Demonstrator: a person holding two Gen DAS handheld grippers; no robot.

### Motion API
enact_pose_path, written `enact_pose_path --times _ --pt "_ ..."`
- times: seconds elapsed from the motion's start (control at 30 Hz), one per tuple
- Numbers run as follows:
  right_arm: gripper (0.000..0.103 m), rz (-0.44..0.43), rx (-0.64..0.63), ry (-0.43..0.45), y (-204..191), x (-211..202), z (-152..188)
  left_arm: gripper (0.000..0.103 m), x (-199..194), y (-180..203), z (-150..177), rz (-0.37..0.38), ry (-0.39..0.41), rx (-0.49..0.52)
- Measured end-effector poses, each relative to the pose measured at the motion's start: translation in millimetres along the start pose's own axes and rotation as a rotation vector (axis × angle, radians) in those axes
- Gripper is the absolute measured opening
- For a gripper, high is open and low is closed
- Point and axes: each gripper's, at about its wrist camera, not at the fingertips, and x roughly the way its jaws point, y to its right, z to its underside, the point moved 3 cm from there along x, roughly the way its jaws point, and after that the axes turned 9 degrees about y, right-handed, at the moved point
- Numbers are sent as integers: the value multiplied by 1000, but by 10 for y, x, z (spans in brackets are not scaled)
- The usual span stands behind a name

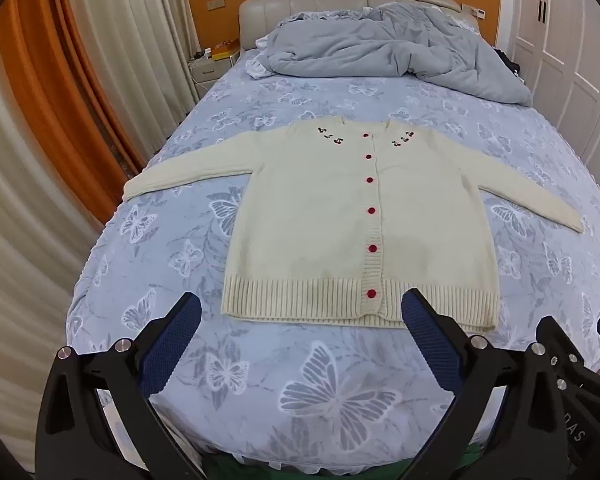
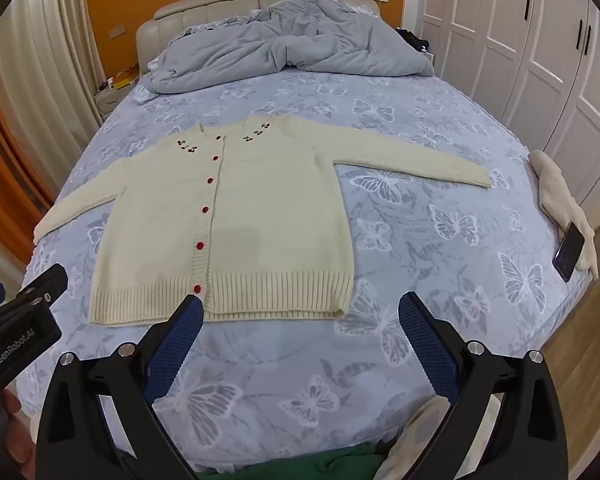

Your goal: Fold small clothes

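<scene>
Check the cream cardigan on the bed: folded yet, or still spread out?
Spread out. The cardigan lies flat and buttoned on the bed, both sleeves stretched sideways, no fold anywhere.

Each gripper, the left gripper [image 1: 302,308] and the right gripper [image 2: 300,308], is built of black angular plastic arms. Blue textured pads [image 1: 432,336] are fitted inside the fingers, and round silver screws [image 2: 126,349] are set at the joints. White "GenRobot.AI" lettering [image 2: 14,349] is printed on the left gripper's side.
</scene>
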Motion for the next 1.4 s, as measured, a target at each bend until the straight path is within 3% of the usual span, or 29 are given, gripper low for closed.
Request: enact_pose_path --times 0.1,1.4 --pt "97 -6 4 4 -3 -4 2 98 31 19 -5 -8 -31 13" --pt "97 -3 -14 -2 -67 -27 -22 98 57 46 59 -1 -15 17"
